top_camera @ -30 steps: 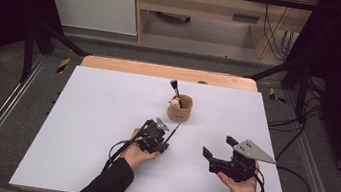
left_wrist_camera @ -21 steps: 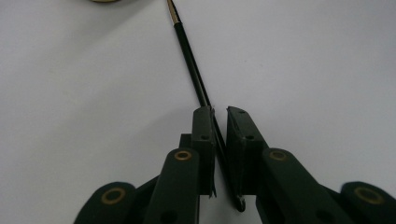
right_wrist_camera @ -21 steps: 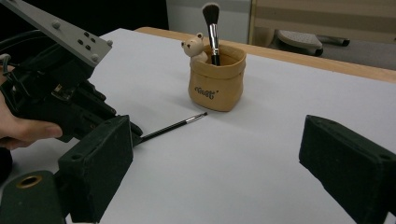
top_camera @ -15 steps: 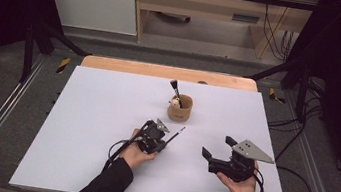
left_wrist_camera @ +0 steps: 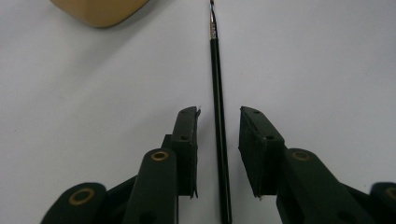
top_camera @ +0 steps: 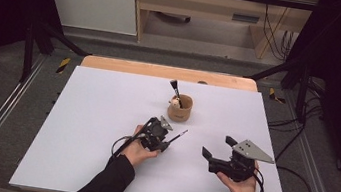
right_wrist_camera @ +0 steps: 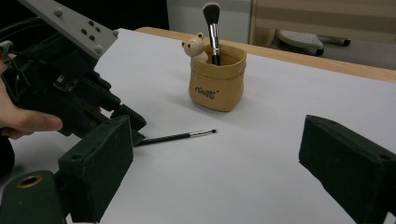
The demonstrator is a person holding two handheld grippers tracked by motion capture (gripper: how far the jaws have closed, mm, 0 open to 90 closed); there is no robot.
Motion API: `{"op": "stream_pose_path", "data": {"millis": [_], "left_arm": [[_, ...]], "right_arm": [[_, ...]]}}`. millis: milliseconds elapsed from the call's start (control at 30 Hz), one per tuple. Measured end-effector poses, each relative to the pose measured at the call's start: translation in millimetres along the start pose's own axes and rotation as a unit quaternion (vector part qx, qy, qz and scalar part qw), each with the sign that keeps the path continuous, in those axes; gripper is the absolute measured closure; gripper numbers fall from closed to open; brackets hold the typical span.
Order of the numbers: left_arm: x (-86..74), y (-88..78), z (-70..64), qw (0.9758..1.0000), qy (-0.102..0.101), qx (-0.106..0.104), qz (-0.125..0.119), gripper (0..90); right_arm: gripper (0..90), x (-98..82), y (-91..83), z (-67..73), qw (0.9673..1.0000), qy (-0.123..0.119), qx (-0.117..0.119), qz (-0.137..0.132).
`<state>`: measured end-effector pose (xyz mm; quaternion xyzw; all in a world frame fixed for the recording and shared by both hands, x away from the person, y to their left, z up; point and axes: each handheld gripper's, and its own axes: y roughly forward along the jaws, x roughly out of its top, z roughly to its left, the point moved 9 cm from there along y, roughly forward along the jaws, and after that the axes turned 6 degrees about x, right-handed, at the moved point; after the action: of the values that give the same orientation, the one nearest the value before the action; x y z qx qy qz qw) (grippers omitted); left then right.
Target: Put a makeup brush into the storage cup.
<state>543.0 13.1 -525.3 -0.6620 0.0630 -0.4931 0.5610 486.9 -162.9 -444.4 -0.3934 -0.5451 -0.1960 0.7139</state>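
Table (top_camera: 103, 132): a big white table top. The two grippers sit near the person's edge, and the cup stands near the middle.
Right gripper (top_camera: 219, 151): held low over the table on the right, well apart from the brush and the cup. Its jaws stand wide open with nothing between them.
Left gripper (top_camera: 168, 137): low over the table, just this side of the cup. Its jaws have just been opening. The thin brush lies between them, with a small gap on each side, so the pads are not pressing on it.
Cup (top_camera: 180, 108): a small tan cup with a little bear on its rim. A big fluffy brush (top_camera: 176, 90) already stands in it.
Thin brush (left_wrist_camera: 218, 116): a thin black brush lying flat on the table, its tip pointing toward the cup, near it but not touching.
Step now: I think the job is to put the thin brush in the cup. The left gripper is lined up on it but has no hold yet.
Next move: squeeze the jaws on the handle, lift it, tip it up, and drop it in beside the big brush.
Left gripper view: it shows the gaps between the pads and the handle.
Right gripper view: it shows the bear and the writing on the cup.
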Motion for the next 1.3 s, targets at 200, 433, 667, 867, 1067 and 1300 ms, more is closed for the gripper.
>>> {"op": "stream_pose_path", "data": {"millis": [200, 433, 667, 867, 1067, 1300], "left_arm": [[8.5, 8.5, -2.2, 0.9997, 0.018, 0.002, 0.016, 69.6], [12.9, 16.1, -2.1, 0.9987, 0.031, 0.003, 0.04, 74.2], [10.5, 17.6, -3.4, 0.9983, 0.03, -0.003, 0.049, 76.5], [9.2, 16.9, -4.0, 0.9981, 0.022, -0.015, 0.056, 80.9], [8.5, 16.3, -3.8, 0.9977, 0.013, -0.023, 0.062, 84.1], [8.9, 16.2, -3.9, 0.9975, 0.018, -0.023, 0.065, 85.1]], "right_arm": [[10.6, 0.2, -0.8, -0.8, 1.0, 0.0, 0.0, -0.001], [10.9, 0.5, -1.7, -1.7, 1.0, 0.0, 0.0, -0.002], [11.1, 0.8, -3.1, -2.7, 1.0, 0.001, -0.001, -0.002], [11.1, 1.0, -3.1, -2.8, 1.0, 0.001, -0.001, -0.002], [11.1, 1.0, -2.7, -2.5, 1.0, 0.002, 0.0, -0.002], [11.1, 0.5, -2.6, -2.6, 1.0, 0.003, 0.0, 0.001]]}}
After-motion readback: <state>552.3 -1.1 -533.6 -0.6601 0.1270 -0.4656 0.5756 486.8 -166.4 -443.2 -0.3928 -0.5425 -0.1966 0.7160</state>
